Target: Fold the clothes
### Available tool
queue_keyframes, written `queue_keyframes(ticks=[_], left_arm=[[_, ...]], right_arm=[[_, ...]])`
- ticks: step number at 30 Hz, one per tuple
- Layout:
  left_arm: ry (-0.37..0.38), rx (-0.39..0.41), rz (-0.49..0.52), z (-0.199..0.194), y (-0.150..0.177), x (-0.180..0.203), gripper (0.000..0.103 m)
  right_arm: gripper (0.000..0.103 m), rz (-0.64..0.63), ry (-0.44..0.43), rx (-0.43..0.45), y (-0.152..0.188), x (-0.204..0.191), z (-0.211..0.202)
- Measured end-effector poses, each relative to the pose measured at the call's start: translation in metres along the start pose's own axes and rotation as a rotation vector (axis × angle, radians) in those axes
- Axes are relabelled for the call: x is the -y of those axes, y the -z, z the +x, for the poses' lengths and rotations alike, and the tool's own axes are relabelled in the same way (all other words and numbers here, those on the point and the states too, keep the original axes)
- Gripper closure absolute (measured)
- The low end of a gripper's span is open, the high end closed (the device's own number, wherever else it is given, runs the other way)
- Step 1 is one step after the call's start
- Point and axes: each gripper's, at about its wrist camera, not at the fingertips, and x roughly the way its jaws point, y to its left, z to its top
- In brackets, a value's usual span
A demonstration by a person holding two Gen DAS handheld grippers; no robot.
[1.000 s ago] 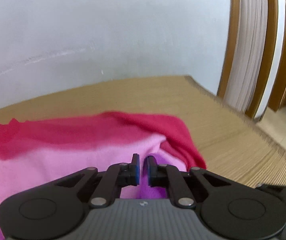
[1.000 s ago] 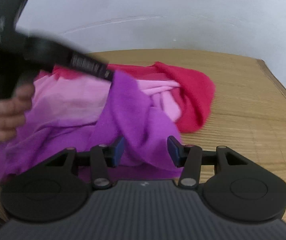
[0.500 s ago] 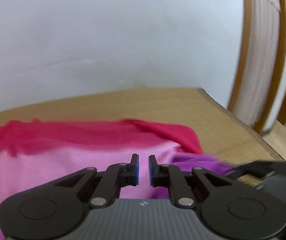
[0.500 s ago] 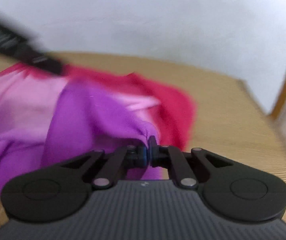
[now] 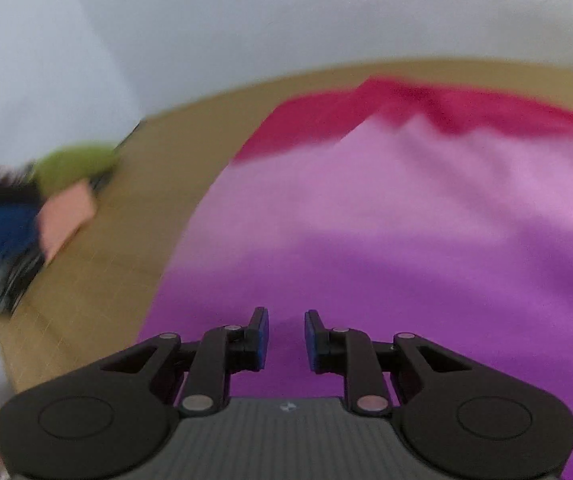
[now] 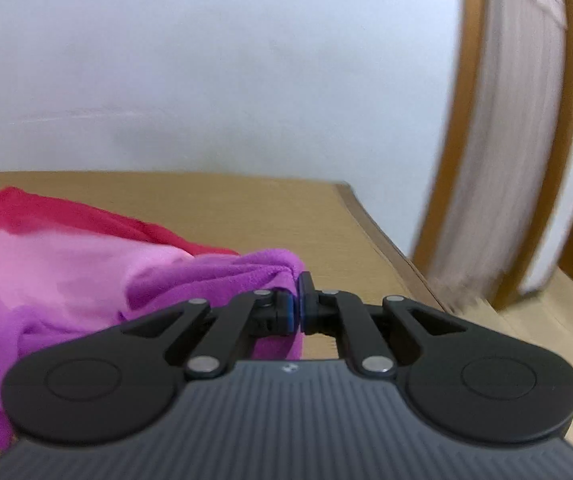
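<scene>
Clothes: one purple, pink and red garment lies spread on the mat-covered desk. My right tool, open a moment ago, is now clenched on a purple corner and lifting it. My left tool has swung left over the cloth, jaws opening, nothing between them. One small pile of other clothes sits apart.

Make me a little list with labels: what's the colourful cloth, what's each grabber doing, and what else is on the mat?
cloth: garment in red, pink and purple bands, lying on the woven mat
right hand-held gripper: shut on the garment's purple corner
left hand-held gripper: jaws opening above the purple part, nothing between them
also there: blurry pile of other clothes at the mat's edge
</scene>
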Motion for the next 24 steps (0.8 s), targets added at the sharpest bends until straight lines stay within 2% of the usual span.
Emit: queue_keyframes(ticks=[3,5,7,9,10,13,16,18,20,21,23,24], left_arm=[[-0.053,-0.092,0.036,0.023,0.011,-0.004,0.081],[-0.134,-0.071,0.148,0.023,0.015,0.007,0.081],[-0.162,-0.073,0.218,0.026,0.016,0.014,0.082],[-0.173,-0.074,0.24,0.027,0.016,0.012,0.084],[-0.179,-0.075,0.252,0.029,0.016,0.011,0.084],[-0.211,-0.069,0.289,0.043,0.013,0.006,0.084],[-0.248,-0.071,0.326,0.055,0.012,-0.003,0.085],[-0.275,-0.075,0.345,0.066,0.011,-0.009,0.085],[-0.302,-0.089,0.358,0.072,0.005,-0.015,0.085],[-0.297,-0.096,0.348,0.074,0.001,-0.02,0.085],[-0.241,-0.102,0.269,0.071,-0.007,-0.033,0.082],[-0.206,-0.083,0.227,0.061,-0.009,-0.036,0.082]], right_arm=[[0.097,0.156,0.083,-0.091,0.011,0.033,-0.003],[0.097,0.272,0.118,-0.132,0.016,0.054,-0.003],[0.097,0.457,0.131,-0.18,0.024,0.081,-0.004],[0.097,0.626,0.148,-0.22,0.035,0.105,-0.004],[0.097,0.644,0.18,-0.232,0.039,0.111,-0.004],[0.097,0.464,0.31,-0.265,0.049,0.107,-0.003],[0.096,0.328,0.339,-0.363,0.064,0.109,0.002],[0.093,0.323,0.278,-0.405,0.069,0.111,0.004],[0.091,0.289,0.149,-0.444,0.064,0.109,0.005],[0.083,0.271,0.082,-0.464,0.061,0.108,0.006],[0.07,0.161,-0.113,-0.466,0.049,0.106,-0.011],[0.067,0.103,-0.153,-0.443,0.04,0.108,-0.018]])
